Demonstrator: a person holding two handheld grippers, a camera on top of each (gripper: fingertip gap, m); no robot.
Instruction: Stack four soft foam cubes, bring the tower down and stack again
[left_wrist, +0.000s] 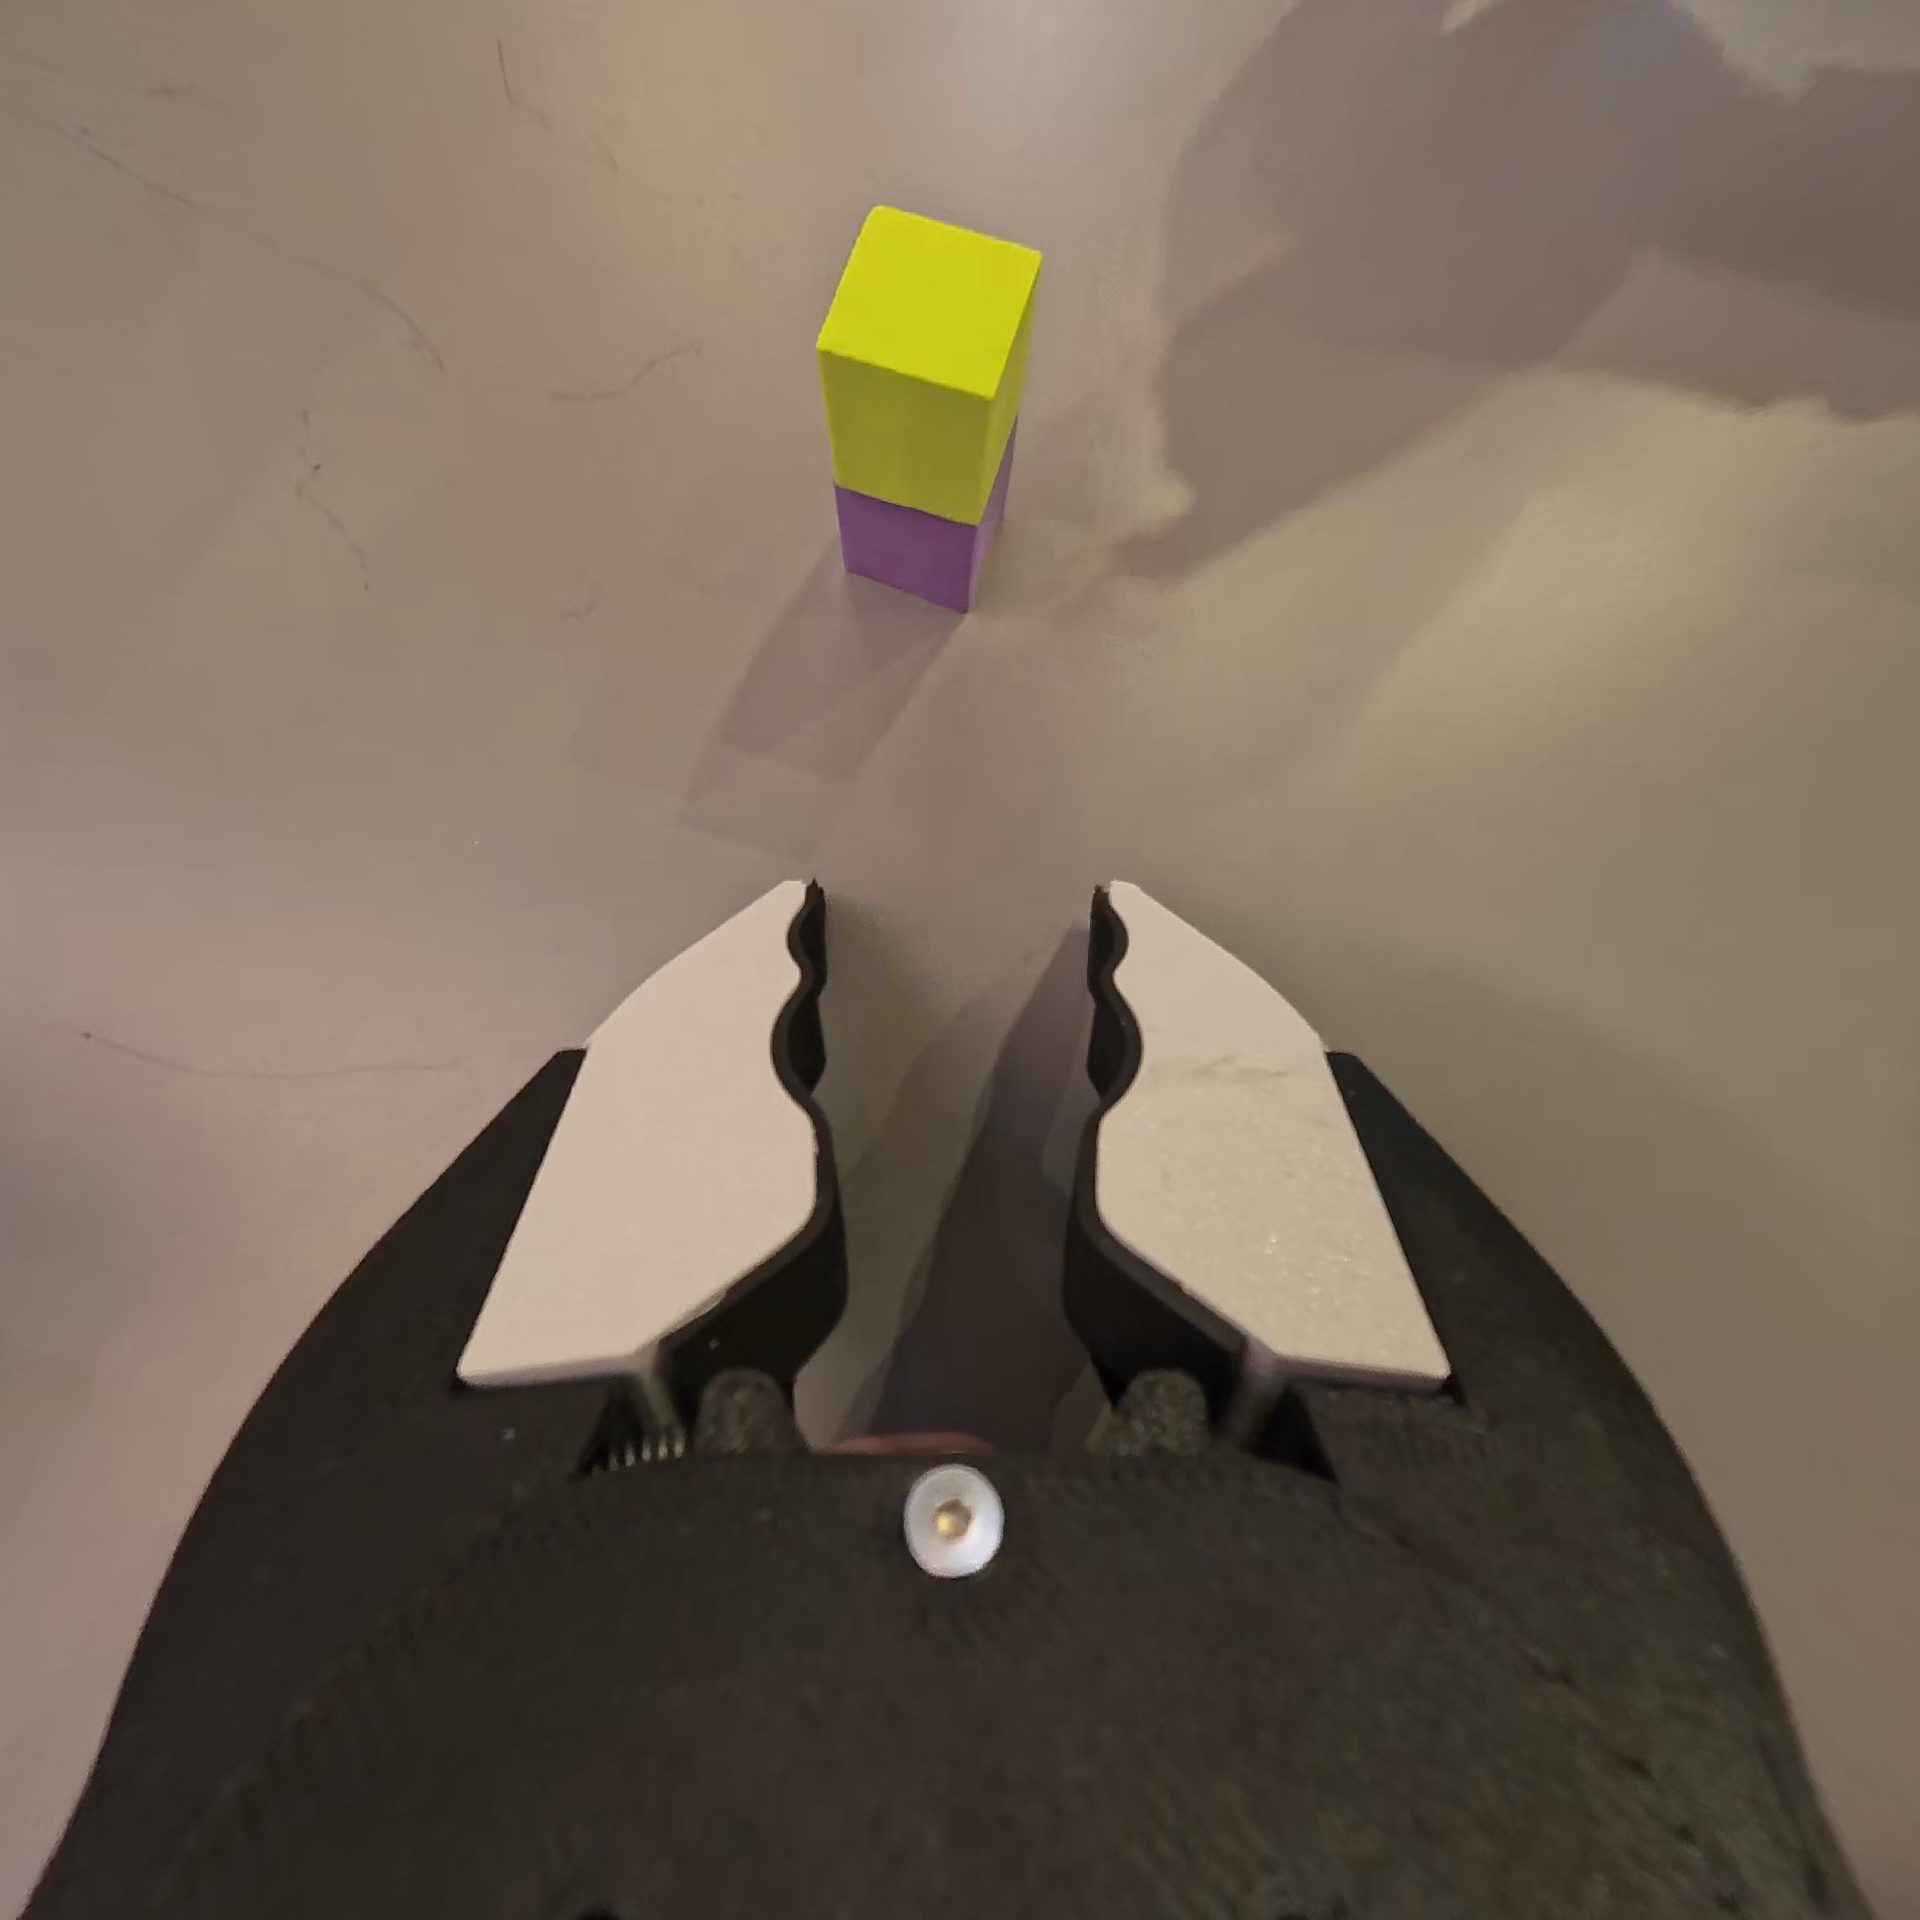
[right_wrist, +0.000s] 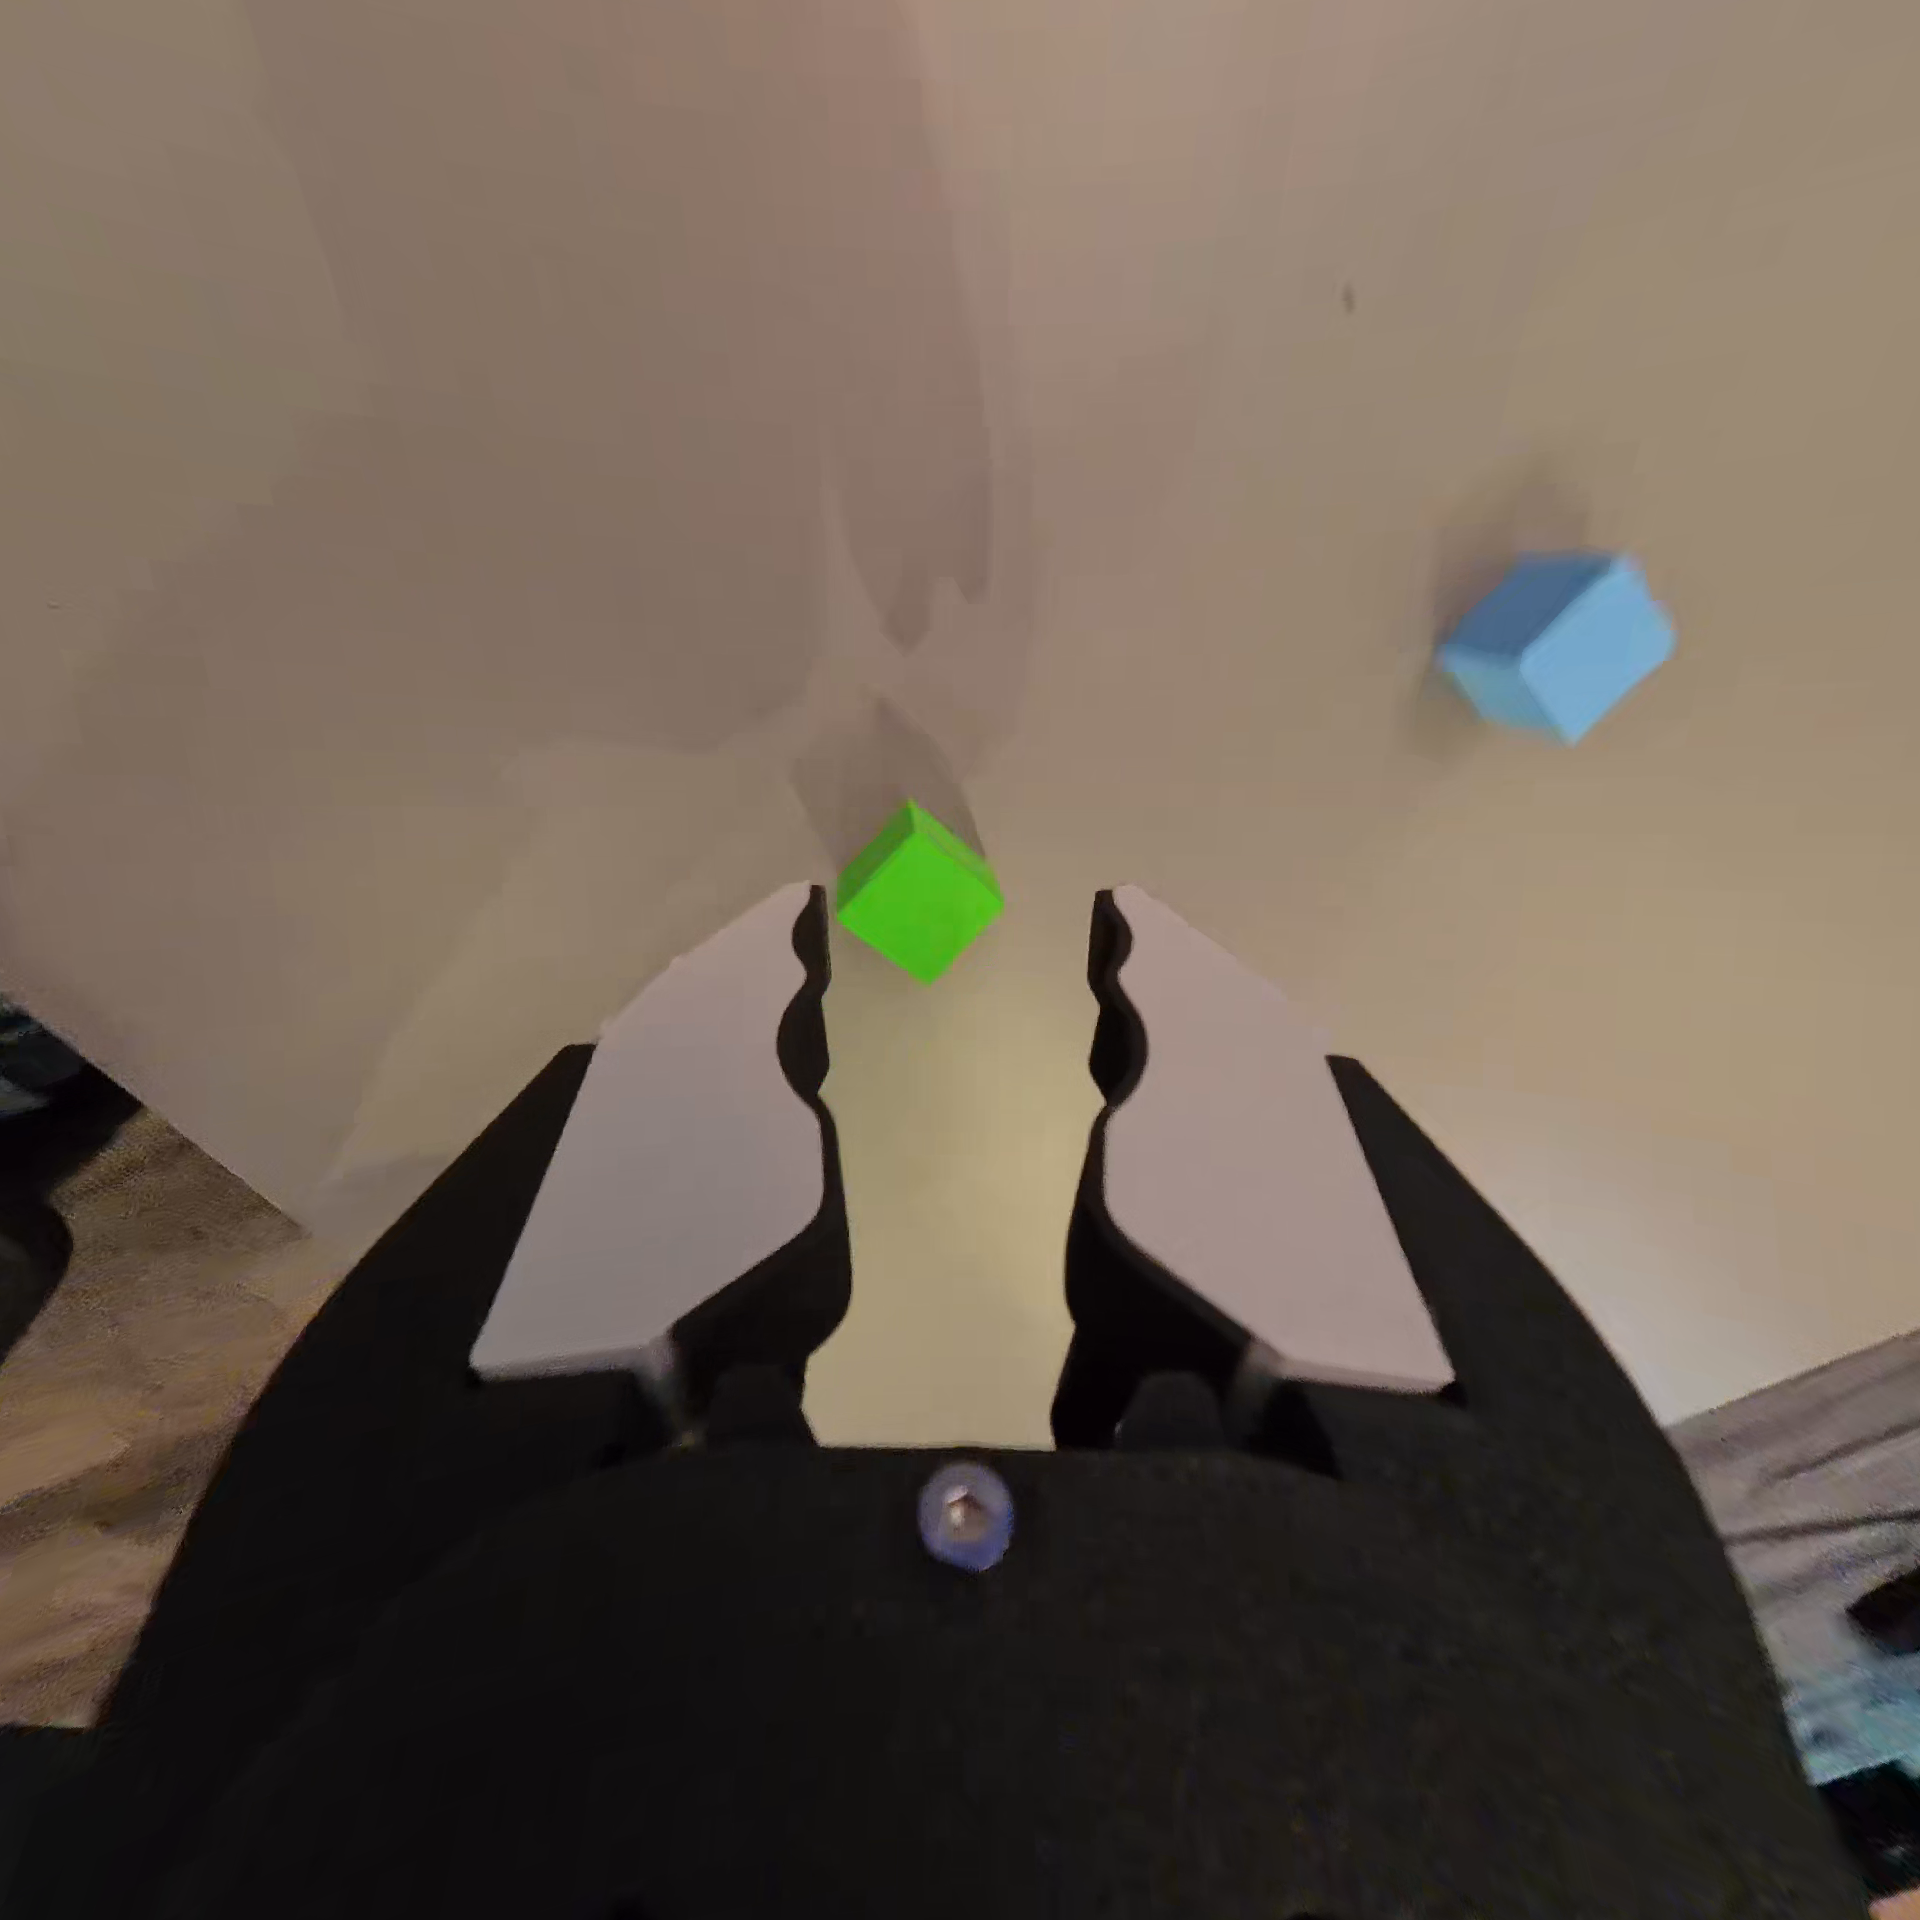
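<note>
In the left wrist view a yellow cube (left_wrist: 925, 358) stands on a purple cube (left_wrist: 920, 551) on the pale table (left_wrist: 416, 623), well ahead of my left gripper (left_wrist: 956, 904), which is open and empty. In the right wrist view a green cube (right_wrist: 920, 894) lies on the table below, seen between the tips of my right gripper (right_wrist: 961, 904). The pads do not touch it; the gripper is open. A light blue cube (right_wrist: 1558, 644) lies to the right.
The table's near edge shows at the lower left (right_wrist: 208, 1143) and lower right of the right wrist view, with floor and dark items beyond. Shadows fall across the table at the upper right of the left wrist view. The grippers' ends are close to 30 centimetres from one another.
</note>
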